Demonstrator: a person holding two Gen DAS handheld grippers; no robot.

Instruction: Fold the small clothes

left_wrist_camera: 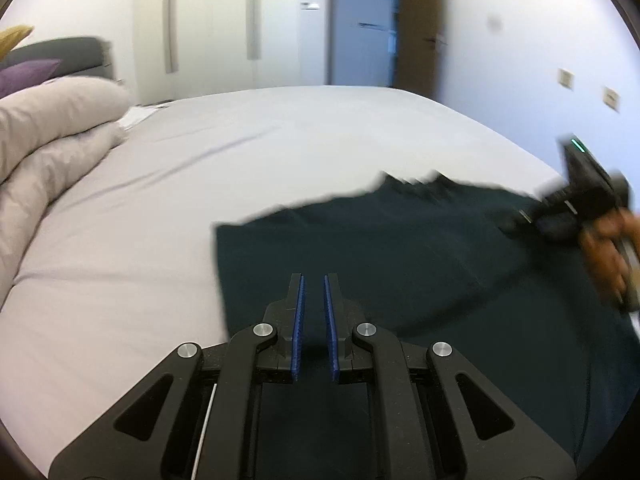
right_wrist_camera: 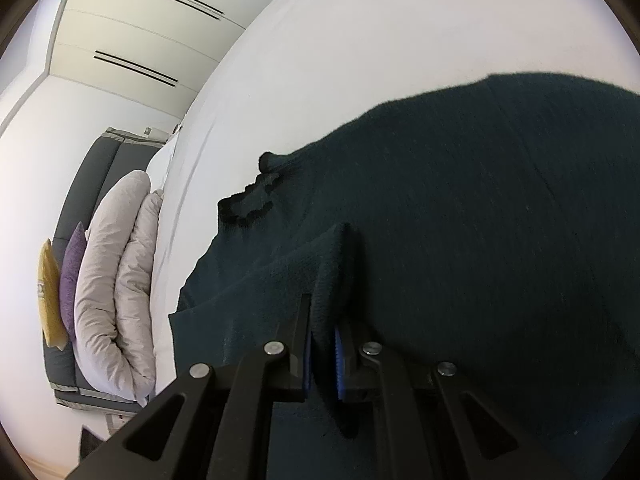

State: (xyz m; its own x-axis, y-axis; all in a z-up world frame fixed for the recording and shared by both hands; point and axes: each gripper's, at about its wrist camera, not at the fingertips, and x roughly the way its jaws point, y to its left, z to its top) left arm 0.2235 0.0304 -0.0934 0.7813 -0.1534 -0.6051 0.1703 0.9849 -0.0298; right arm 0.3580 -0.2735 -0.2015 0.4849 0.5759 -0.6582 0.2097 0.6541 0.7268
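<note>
A dark green knitted garment (left_wrist_camera: 400,248) lies spread on the white bed sheet (left_wrist_camera: 180,208). My left gripper (left_wrist_camera: 314,280) hovers over the garment's left part, its blue pads nearly together with nothing between them. Further right in the left wrist view, blurred, a hand (left_wrist_camera: 604,248) holds my right gripper (left_wrist_camera: 516,222) at the garment's right side. In the right wrist view my right gripper (right_wrist_camera: 326,312) is shut on a raised fold of the garment (right_wrist_camera: 480,220); the cloth drapes over the pads and hides the fingertips. A frilled dark edge (right_wrist_camera: 252,200) shows at the garment's far end.
A rolled beige duvet (left_wrist_camera: 48,140) (right_wrist_camera: 112,280) lies at the head of the bed, with a purple pillow (right_wrist_camera: 72,272) and a yellow one (right_wrist_camera: 50,292) against a grey headboard (right_wrist_camera: 92,184). White wardrobe doors (left_wrist_camera: 208,20) and an open doorway (left_wrist_camera: 360,24) stand beyond the bed.
</note>
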